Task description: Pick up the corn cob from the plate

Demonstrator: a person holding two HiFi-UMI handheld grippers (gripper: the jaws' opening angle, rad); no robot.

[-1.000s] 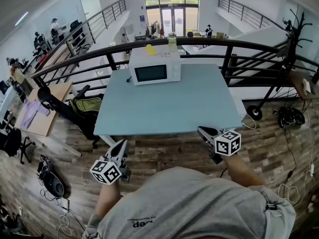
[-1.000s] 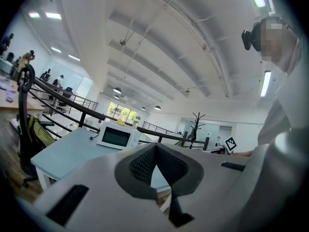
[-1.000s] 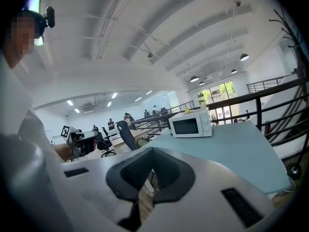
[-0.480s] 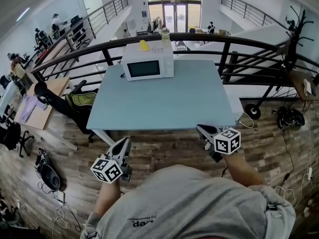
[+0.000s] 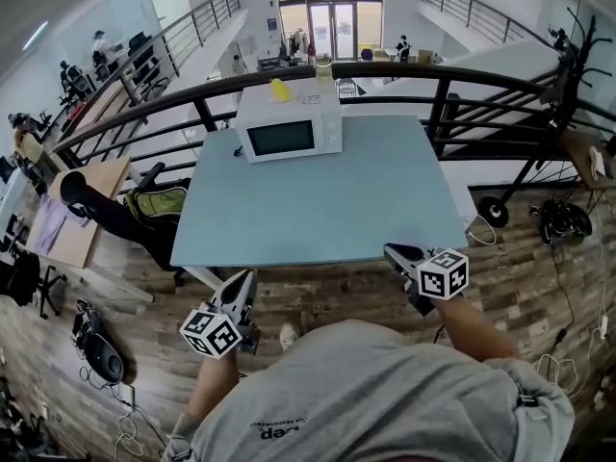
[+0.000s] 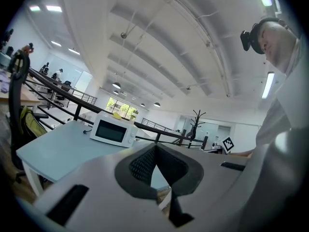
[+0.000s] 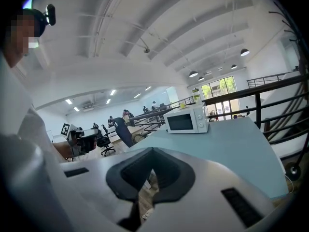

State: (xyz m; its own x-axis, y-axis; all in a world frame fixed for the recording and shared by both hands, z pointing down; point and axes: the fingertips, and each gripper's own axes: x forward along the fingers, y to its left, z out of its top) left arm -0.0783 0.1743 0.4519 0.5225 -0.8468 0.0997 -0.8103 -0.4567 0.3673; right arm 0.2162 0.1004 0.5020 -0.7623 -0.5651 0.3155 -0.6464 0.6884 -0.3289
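Well left of the table, a dark office chair carries a green bag, on it or leaning against it, I cannot tell which. Off the table's near left corner the left gripper hangs over the wood floor, short of the tabletop. Its jaws are pressed together with nothing between them. The arm behind it disappears under the person's grey shirt, which fills the bottom of the head view. On the table's far left part stands a white microwave, its door closed and dark, so the inside cannot be seen. A small yellow thing lies on the microwave's top. Whether it is the corn cob, or rests on a plate, cannot be told at this size. Beside it a pale jar or bottle is hard to separate from the black railing past the table's far edge. At the table's near right corner is the right gripper, jaws likewise closed on each other and empty. Whether its tips reach over the tabletop is unclear. Right of the table, dark gear and cables on the floor are too distorted to name.
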